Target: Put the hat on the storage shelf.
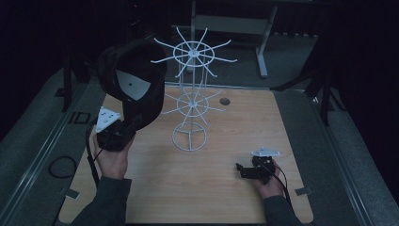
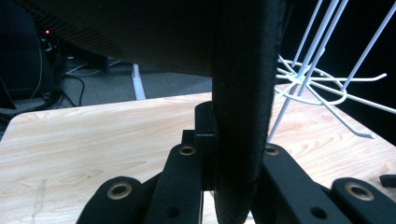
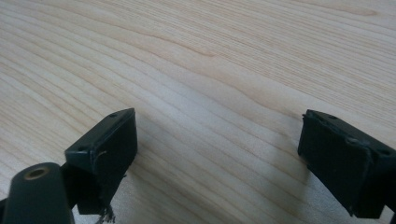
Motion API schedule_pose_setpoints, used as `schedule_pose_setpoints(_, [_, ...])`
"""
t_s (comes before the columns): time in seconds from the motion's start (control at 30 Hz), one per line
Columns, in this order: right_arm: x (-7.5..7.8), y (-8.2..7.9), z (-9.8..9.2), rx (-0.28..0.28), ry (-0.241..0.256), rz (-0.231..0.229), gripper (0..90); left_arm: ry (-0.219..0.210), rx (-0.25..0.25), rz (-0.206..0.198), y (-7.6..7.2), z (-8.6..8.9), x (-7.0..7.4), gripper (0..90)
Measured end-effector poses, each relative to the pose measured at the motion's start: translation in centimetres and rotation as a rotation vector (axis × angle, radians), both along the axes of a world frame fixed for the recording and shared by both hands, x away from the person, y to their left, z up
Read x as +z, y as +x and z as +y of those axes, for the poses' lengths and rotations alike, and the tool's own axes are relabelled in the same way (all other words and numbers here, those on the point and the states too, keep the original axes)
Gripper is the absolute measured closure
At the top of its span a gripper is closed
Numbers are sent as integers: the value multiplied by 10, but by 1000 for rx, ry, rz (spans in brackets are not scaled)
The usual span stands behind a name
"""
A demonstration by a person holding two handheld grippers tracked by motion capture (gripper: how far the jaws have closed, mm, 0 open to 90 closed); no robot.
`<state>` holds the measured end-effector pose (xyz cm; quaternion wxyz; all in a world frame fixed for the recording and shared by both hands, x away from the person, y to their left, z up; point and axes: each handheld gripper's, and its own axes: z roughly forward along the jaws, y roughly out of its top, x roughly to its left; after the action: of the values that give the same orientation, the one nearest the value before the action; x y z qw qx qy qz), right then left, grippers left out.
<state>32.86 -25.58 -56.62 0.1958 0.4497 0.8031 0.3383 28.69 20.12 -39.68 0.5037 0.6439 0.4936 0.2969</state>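
While clamping black cap (image 1: 131,82), left gripper (image 1: 123,128) fingers (image 2: 187,168).

Left gripper (image 1: 123,128) clamped, right gripper (image 1: 245,170) agape.

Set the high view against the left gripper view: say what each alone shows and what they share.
High view alone: the right claw low over the table, both hands, the rack's round base. Left gripper view alone: the cap's brim edge pinched between the left claw's jaws. Both: the black cap, the white wire rack, the wooden tabletop.
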Motion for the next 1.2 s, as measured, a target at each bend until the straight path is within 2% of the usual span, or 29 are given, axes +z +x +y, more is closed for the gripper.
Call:
schedule_pose_setpoints(0.73, [0, 0, 0, 0, 0, -1, 117, -1, 20, -5, 3, 7, 12, 864])
schedule_pose_setpoints(0.93, [0, -1, 0, 0, -1, -1, 117, 11, 39, -12, 5, 11, 16, 865])
schedule_pose_setpoints(1.2, [0, -1, 0, 0, 0, -1, 117, 47, 63, -19, 8, 11, 18, 864])
